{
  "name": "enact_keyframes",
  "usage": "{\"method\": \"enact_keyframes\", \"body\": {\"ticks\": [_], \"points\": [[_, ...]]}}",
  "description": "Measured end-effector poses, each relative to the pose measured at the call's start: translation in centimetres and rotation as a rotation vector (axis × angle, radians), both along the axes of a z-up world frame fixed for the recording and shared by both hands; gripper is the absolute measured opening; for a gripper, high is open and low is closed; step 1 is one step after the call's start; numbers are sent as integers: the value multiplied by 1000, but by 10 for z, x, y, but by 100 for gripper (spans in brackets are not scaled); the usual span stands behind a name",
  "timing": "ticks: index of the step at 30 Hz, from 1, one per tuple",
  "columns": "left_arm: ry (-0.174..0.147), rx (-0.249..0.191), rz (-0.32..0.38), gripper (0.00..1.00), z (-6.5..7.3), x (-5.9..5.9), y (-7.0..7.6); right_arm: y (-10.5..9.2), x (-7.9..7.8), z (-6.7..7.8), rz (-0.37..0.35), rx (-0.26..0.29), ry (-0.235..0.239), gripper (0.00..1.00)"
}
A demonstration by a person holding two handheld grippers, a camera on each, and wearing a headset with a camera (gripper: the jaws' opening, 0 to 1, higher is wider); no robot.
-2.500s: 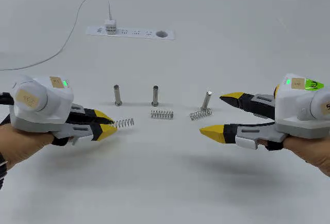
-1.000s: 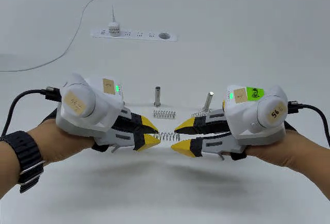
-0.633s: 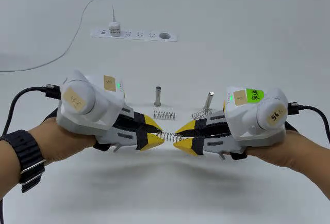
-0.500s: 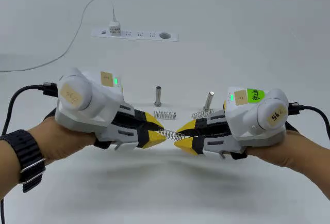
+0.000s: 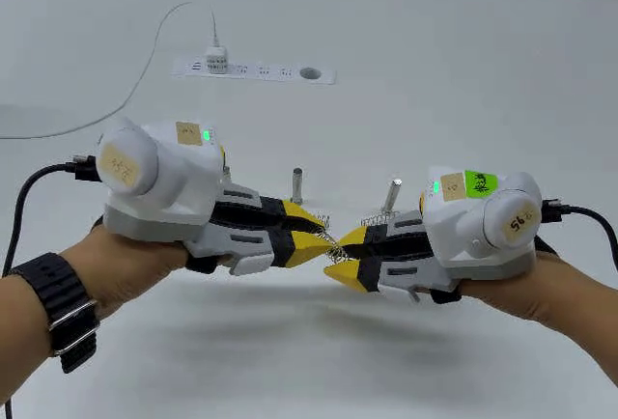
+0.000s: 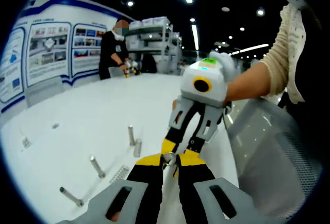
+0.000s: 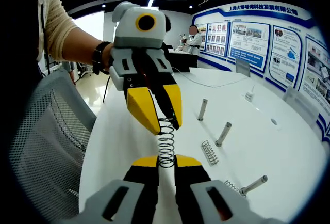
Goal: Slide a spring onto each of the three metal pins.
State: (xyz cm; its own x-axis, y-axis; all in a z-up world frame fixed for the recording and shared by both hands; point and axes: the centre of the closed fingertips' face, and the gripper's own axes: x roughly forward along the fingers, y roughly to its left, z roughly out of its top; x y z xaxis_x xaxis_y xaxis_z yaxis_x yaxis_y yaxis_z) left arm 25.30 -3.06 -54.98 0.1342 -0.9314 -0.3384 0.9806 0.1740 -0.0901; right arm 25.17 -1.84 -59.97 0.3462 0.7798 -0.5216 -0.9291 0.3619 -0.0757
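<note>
Yellow-tipped left gripper (image 5: 319,236) clamped on one spring (image 7: 166,141) end | spring held between both tips, near the pin (image 5: 391,195) row | right gripper (image 5: 335,258) clamped on other end | one end should be released and the bore lined up over a pin top before sliding.

White bench (image 5: 463,71) up top: a long white power strip (image 5: 256,72) lies there, a white plug (image 5: 215,55) seated in it. Three slim metal pins (image 7: 224,133) stand on the surface. Two loose steel coil springs (image 7: 208,152) lie beside them.
</note>
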Motion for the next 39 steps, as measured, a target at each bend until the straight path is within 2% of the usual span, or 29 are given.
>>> {"method": "enact_keyframes", "body": {"ticks": [6,15,21,31,39], "points": [[9,-32,13,9,6,0,-5,5,-1,2,-3,14,4,12],[12,-47,15,9,9,-1,-8,10,-2,4,-2,31,7,13],[15,-41,20,9,7,-1,-6,8,0,3,-11,30,0,14],[-14,0,13,9,4,1,-1,5,1,1,-36,32,7,26],[-30,30,42,9,2,10,16,-8,5,2,-71,40,10,35]]}}
